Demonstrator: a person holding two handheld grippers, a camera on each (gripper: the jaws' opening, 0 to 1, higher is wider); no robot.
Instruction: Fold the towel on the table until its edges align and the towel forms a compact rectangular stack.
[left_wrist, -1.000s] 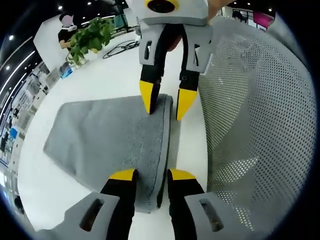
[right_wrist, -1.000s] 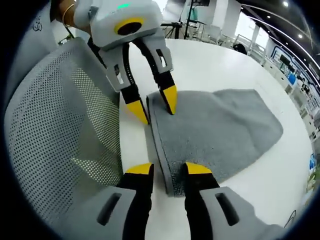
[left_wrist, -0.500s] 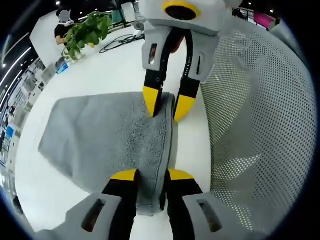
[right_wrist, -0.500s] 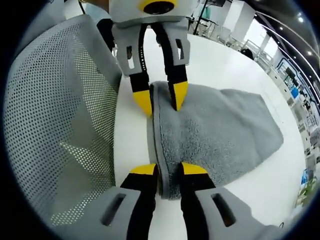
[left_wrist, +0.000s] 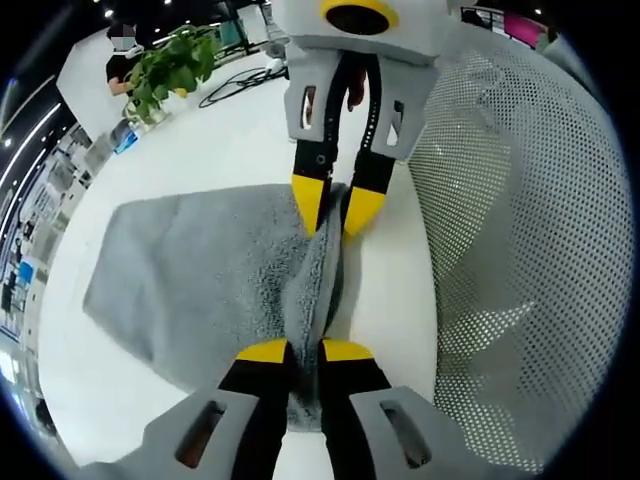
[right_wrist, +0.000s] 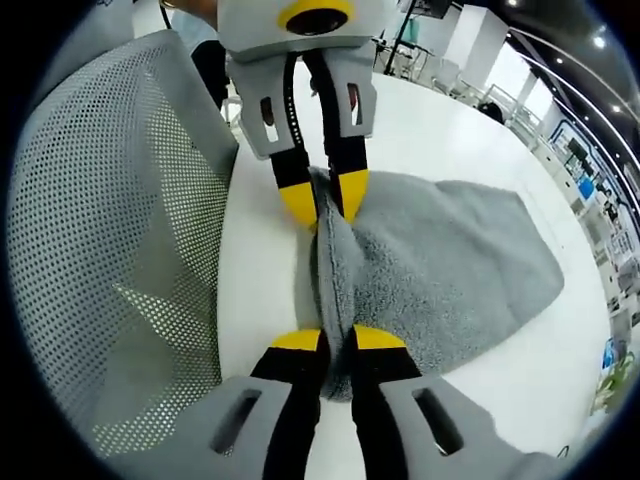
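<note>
A grey towel (left_wrist: 200, 260) lies on the white table (left_wrist: 230, 150), with one long edge bunched into a raised ridge. My left gripper (left_wrist: 306, 350) is shut on the near end of that edge. My right gripper (left_wrist: 336, 208) comes in from the top and pinches the far end of the same edge. In the right gripper view, the towel (right_wrist: 440, 250) spreads to the right over the table (right_wrist: 430, 130). There my right gripper (right_wrist: 338, 339) is shut on the edge at the bottom, and my left gripper (right_wrist: 324, 198) grips it from above.
A grey mesh chair back (left_wrist: 510, 220) stands close beside the pinched edge, seen also as the chair back (right_wrist: 110, 220) on the left. A potted plant (left_wrist: 170, 70) and black cables (left_wrist: 235, 92) sit at the far side of the table.
Both grippers have closed from open around the towel's edge to shut on it. The edge, flat before, is now squeezed up into a ridge between them.
</note>
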